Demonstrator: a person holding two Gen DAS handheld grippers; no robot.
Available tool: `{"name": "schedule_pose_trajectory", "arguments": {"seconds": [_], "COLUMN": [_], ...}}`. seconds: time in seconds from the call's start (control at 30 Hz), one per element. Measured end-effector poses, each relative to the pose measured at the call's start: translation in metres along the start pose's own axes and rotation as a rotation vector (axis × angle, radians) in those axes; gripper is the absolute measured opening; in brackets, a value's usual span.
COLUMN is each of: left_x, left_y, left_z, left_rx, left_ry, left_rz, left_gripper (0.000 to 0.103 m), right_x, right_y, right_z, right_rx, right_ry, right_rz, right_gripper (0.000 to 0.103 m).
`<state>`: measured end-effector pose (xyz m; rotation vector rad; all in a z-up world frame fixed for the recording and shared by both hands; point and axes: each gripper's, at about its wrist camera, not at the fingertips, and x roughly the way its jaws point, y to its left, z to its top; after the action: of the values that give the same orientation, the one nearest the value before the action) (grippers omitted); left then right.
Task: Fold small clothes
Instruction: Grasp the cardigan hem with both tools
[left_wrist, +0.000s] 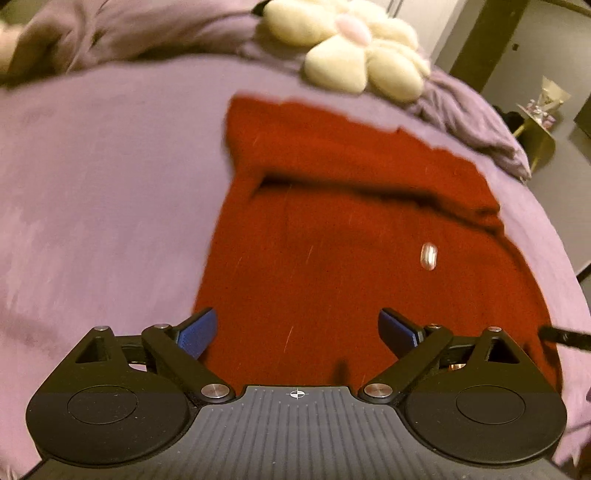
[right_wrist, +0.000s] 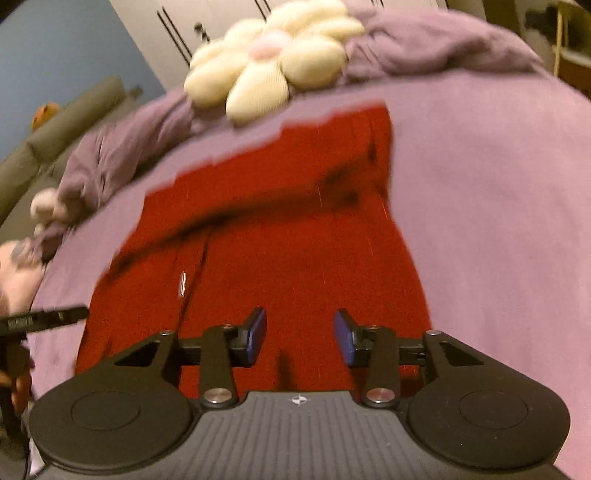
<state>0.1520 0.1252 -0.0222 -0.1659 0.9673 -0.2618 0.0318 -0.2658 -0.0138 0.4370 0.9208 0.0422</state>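
Observation:
A small red knit garment (left_wrist: 332, 236) lies flat on the purple bed sheet (left_wrist: 103, 192), with a sleeve folded across its upper part and a silver button (left_wrist: 428, 256) on its front. My left gripper (left_wrist: 297, 332) is open and empty above the garment's near left part. The garment also shows in the right wrist view (right_wrist: 288, 236), with the button (right_wrist: 182, 283) seen edge-on. My right gripper (right_wrist: 300, 338) is open and empty above the garment's near edge. Part of the left gripper (right_wrist: 44, 318) shows at the left edge of that view.
A cream flower-shaped cushion (left_wrist: 354, 48) lies beyond the garment, next to a bunched purple blanket (left_wrist: 476, 122). A gold side table (left_wrist: 535, 136) stands off the bed's right side. A grey sofa (right_wrist: 55, 129) is off the bed's left side.

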Motion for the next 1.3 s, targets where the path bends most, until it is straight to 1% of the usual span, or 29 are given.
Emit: {"name": "schedule_pose_trajectory", "arguments": {"seconds": [0.1,0.13,0.2,0.23,0.3,0.33,0.4,0.43,0.47,0.53,0.6,0.63,0.7,0.77,0.87,0.93,0.97,1.0,1.03,1.13,1.17,1.2,1.23,1.3], "left_x": [-0.020,-0.026,-0.032,-0.033,-0.033,-0.030,-0.026,-0.023,-0.021,-0.024,-0.025,-0.026,-0.025,-0.024,-0.027,-0.024,-0.023,-0.021,-0.020,-0.016,-0.015,-0.014,-0.013,-0.012], "left_y": [0.022,0.030,0.041,0.045,0.049,0.049,0.054,0.057,0.058,0.060,0.064,0.067,0.071,0.074,0.080,0.079,0.078,0.077,0.077,0.077,0.076,0.075,0.073,0.072], "left_z": [-0.035,-0.045,-0.058,-0.064,-0.069,-0.070,-0.073,-0.075,-0.077,-0.081,-0.081,-0.081,-0.082,-0.082,-0.082,-0.082,-0.082,-0.083,-0.083,-0.082,-0.082,-0.081,-0.080,-0.077], "left_rx": [-0.048,-0.073,-0.138,-0.167,-0.195,-0.203,-0.220,-0.228,-0.230,-0.215,-0.218,-0.225,-0.225,-0.225,-0.264,-0.261,-0.257,-0.255,-0.256,-0.275,-0.276,-0.270,-0.261,-0.259], "left_ry": [0.039,0.043,0.060,0.067,0.066,0.071,0.095,0.108,0.116,0.114,0.124,0.133,0.144,0.154,0.149,0.157,0.162,0.164,0.164,0.161,0.160,0.159,0.163,0.174], "left_rz": [0.084,0.089,0.069,0.049,0.015,0.002,-0.025,-0.042,-0.039,-0.037,-0.067,-0.091,-0.099,-0.105,-0.175,-0.196,-0.197,-0.205,-0.215,-0.245,-0.261,-0.266,-0.264,-0.262], "left_gripper": [0.097,0.097,0.097,0.097,0.097,0.095,0.084,0.081,0.075,0.068,0.049,0.046,0.036,0.029,0.028,0.039,0.049,0.054,0.056,0.055,0.042,0.023,0.014,0.014], "right_x": [-0.036,-0.047,-0.063,-0.067,-0.068,-0.067,-0.063,-0.061,-0.058,-0.057,-0.058,-0.057,-0.054,-0.052,-0.052,-0.053,-0.053,-0.054,-0.054,-0.049,-0.045,-0.042,-0.040,-0.037], "right_y": [-0.014,-0.019,-0.027,-0.029,-0.034,-0.036,-0.039,-0.041,-0.043,-0.046,-0.048,-0.048,-0.049,-0.050,-0.054,-0.057,-0.058,-0.059,-0.061,-0.065,-0.066,-0.066,-0.066,-0.065], "right_z": [-0.044,-0.054,-0.065,-0.068,-0.071,-0.071,-0.072,-0.072,-0.073,-0.074,-0.073,-0.073,-0.074,-0.074,-0.072,-0.070,-0.068,-0.067,-0.066,-0.067,-0.069,-0.071,-0.072,-0.073], "right_rx": [0.052,0.073,0.100,0.106,0.114,0.120,0.139,0.144,0.149,0.176,0.193,0.190,0.188,0.197,0.218,0.220,0.221,0.217,0.214,0.213,0.221,0.232,0.242,0.246], "right_ry": [0.011,0.006,-0.003,-0.010,-0.002,0.004,0.018,0.021,0.021,0.014,0.005,0.006,0.023,0.035,0.053,0.061,0.063,0.060,0.060,0.087,0.100,0.111,0.112,0.119], "right_rz": [-0.041,-0.049,-0.061,-0.072,-0.091,-0.087,-0.054,-0.047,-0.042,-0.012,0.027,0.034,0.029,0.037,0.075,0.070,0.059,0.049,0.043,0.048,0.064,0.090,0.109,0.133], "right_gripper": [0.040,0.040,0.040,0.043,0.044,0.044,0.044,0.044,0.044,0.044,0.041,0.038,0.031,0.030,0.031,0.036,0.045,0.052,0.054,0.056,0.056,0.055,0.053,0.018]}}
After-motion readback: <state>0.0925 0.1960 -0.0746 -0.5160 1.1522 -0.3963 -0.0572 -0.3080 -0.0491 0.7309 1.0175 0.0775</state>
